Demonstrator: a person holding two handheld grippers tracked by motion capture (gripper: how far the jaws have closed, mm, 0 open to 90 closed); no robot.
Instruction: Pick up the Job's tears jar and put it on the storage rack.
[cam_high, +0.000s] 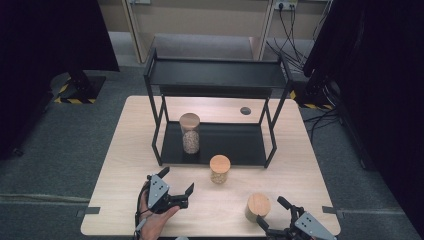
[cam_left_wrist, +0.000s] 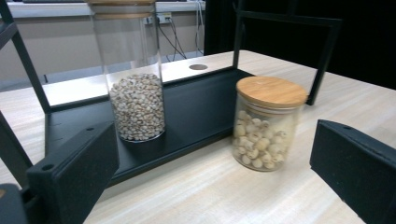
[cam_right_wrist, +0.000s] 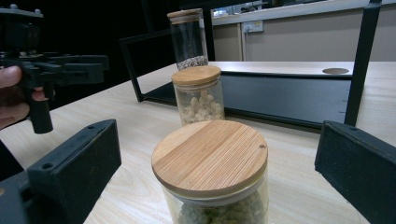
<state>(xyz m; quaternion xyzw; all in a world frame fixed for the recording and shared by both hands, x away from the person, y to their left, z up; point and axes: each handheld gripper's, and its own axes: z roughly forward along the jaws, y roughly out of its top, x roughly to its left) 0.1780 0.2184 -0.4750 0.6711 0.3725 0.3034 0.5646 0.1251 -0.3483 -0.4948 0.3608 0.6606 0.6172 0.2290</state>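
Three glass jars with wooden lids are here. The tall jar (cam_high: 190, 132) of small grains stands on the lower shelf of a black rack (cam_high: 235, 145). The medium jar (cam_high: 220, 169) of pale balls stands on the table just before the rack. The short jar (cam_high: 258, 207) sits near the front edge. My left gripper (cam_high: 177, 180) is open and empty, pointing at the medium jar (cam_left_wrist: 268, 123) from a short way off, with the tall jar (cam_left_wrist: 137, 105) behind it. My right gripper (cam_high: 271, 211) is open, its jaws on either side of the short jar (cam_right_wrist: 210, 156) without touching it.
The rack's upper shelf (cam_high: 215, 72) hangs over the lower one, carried on thin black posts (cam_right_wrist: 362, 60). A round hole (cam_high: 245, 110) is set in the tabletop behind the rack. Bare wood lies to the left and right of the rack. A hand holds the left gripper (cam_right_wrist: 88, 67).
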